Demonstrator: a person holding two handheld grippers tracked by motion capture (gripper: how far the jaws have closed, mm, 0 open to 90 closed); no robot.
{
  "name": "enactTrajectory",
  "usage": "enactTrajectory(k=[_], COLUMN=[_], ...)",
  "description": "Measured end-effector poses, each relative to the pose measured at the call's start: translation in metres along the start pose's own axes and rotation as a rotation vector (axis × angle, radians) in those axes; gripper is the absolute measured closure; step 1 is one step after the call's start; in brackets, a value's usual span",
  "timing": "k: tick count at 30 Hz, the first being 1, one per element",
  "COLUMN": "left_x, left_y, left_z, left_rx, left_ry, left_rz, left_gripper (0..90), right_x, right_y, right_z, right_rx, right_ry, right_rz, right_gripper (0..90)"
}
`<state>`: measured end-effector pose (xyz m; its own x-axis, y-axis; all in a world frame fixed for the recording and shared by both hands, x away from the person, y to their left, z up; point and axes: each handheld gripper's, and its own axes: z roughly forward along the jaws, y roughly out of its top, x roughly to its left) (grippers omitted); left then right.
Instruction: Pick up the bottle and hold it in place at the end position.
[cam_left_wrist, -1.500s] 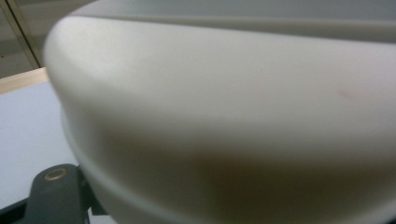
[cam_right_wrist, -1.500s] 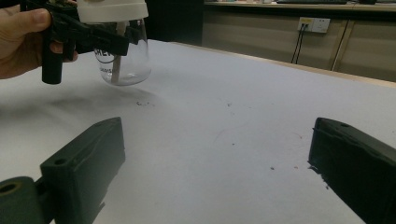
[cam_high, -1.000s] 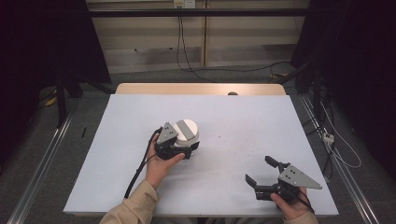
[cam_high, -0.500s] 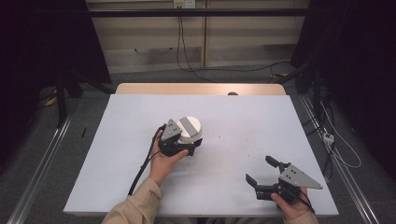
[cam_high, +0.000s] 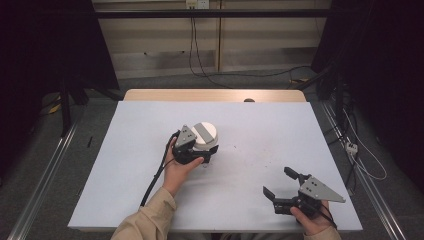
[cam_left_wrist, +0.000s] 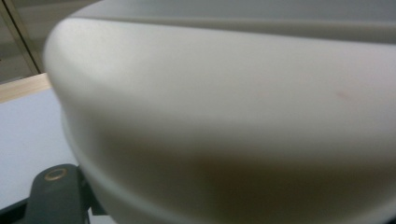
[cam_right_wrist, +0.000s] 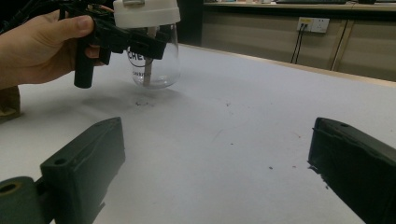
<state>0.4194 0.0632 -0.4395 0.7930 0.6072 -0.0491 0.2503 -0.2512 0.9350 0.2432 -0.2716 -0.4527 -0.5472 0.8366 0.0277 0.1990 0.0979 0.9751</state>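
Right gripper (cam_high: 281, 191) rests with jaws wide apart and empty near the tabletop's near right corner. Left gripper (cam_high: 196, 150) is clamped on the jar (cam_right_wrist: 154, 65) below its white lid (cam_high: 204, 135), mid-table. Keep that clamp firm and the jar upright while the idle tongs approach level.

A white-topped table (cam_high: 280, 125) with a pale wooden far edge (cam_high: 215, 95) stands on grey floor (cam_high: 40, 165). Behind it, a beige panelled wall (cam_high: 250, 45) carries a power socket (cam_high: 196, 4) at upper centre, black cables (cam_high: 200, 60) hanging below. Dark curtains (cam_high: 45, 45) flank both sides.
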Motion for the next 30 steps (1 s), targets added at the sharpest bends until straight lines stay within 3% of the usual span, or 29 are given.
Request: enactTrajectory(k=[15, 30], left_x=[0.001, 0.002], left_y=[0.005, 0.005], left_z=[0.014, 0.033], left_rx=[0.007, 0.014], left_ry=[0.002, 0.004], left_rz=[0.026, 0.024], left_gripper=[18.5, 18.5], right_x=[0.000, -0.001], right_y=[0.000, 0.000], right_z=[0.000, 0.000], right_rx=[-0.002, -0.004], right_ry=[0.001, 0.001], right_rz=[0.002, 0.008], right_gripper=[3.2, 3.4])
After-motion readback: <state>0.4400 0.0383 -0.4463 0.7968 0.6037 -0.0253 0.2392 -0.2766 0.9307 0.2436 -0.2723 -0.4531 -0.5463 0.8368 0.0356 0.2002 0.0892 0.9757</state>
